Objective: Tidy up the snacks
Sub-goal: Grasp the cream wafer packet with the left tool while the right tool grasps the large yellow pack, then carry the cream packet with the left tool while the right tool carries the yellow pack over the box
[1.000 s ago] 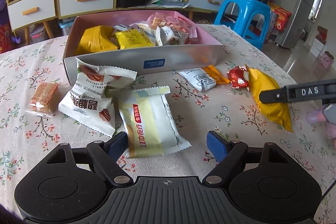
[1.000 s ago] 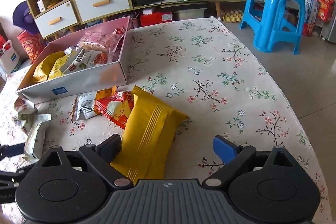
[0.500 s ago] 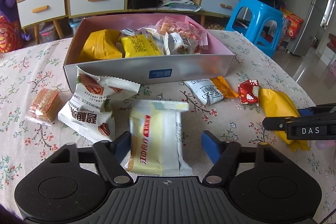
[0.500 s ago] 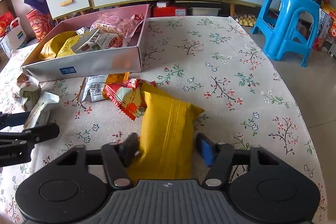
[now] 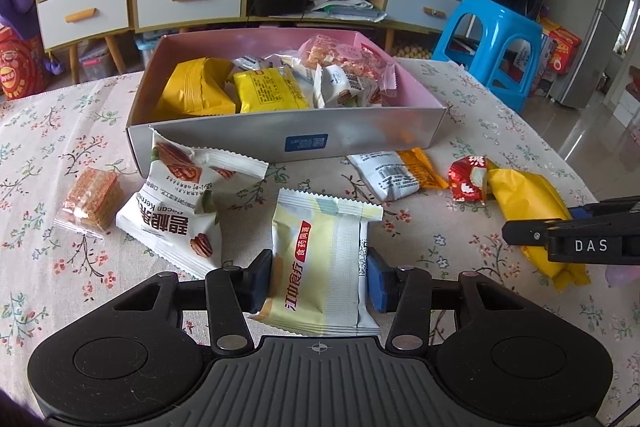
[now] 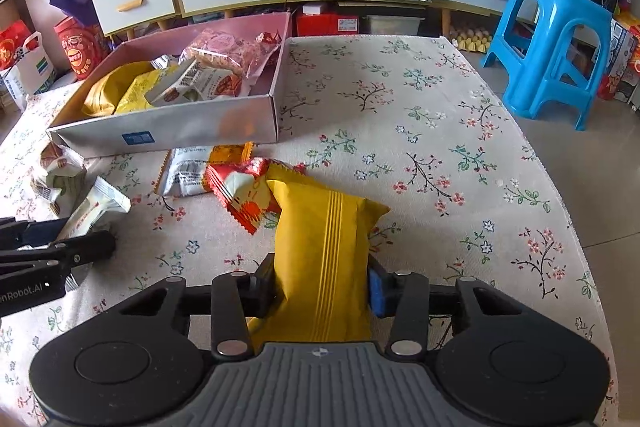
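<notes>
Pickup is the step in hand: left gripper [image 5: 318, 281] clenches the pale yellow packet [image 5: 322, 263], right gripper [image 6: 320, 287] grasps the yellow pouch [image 6: 324, 251], both low over the tablecloth [image 6: 420, 131]. Next, carrying each toward the pink box [image 5: 360, 137] at twelve o'clock seems due.

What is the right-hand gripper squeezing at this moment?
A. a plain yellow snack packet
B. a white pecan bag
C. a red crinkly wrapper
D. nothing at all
A: in the right wrist view the right gripper has both pads pressed against the sides of the plain yellow snack packet, while the red crinkly wrapper lies loose on the table beyond it.
</notes>
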A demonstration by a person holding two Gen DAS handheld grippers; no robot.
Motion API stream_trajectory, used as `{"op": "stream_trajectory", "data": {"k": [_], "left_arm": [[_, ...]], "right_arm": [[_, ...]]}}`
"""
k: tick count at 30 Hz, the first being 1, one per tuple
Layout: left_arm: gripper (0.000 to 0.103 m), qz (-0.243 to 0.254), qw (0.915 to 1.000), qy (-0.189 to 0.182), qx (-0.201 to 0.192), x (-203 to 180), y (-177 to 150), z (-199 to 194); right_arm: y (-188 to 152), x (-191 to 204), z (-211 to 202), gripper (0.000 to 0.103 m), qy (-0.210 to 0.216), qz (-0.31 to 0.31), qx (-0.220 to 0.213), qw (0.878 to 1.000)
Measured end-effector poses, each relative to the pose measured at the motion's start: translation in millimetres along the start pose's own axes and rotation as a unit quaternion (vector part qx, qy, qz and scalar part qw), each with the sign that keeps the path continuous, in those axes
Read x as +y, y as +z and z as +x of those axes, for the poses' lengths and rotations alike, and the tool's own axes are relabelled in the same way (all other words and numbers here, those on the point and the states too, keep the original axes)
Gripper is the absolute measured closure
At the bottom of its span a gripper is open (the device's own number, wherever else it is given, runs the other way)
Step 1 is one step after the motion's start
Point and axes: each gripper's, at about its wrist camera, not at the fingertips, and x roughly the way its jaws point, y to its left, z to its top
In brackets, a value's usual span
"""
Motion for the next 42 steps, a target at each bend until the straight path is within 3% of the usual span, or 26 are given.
{"op": "stream_trajectory", "data": {"k": [19,42], "left_arm": [[0.059,-0.035,0.9992,-0.017,-0.011,7,18,-23],[0.059,-0.083,0.995,0.009,-0.055,42,54,-48]], "right_arm": [[19,8,-24,0.071,0.032,0.018,-0.028,0.999],[73,41,-26,0.071,0.079,0.056,-0.069,0.993]]}}
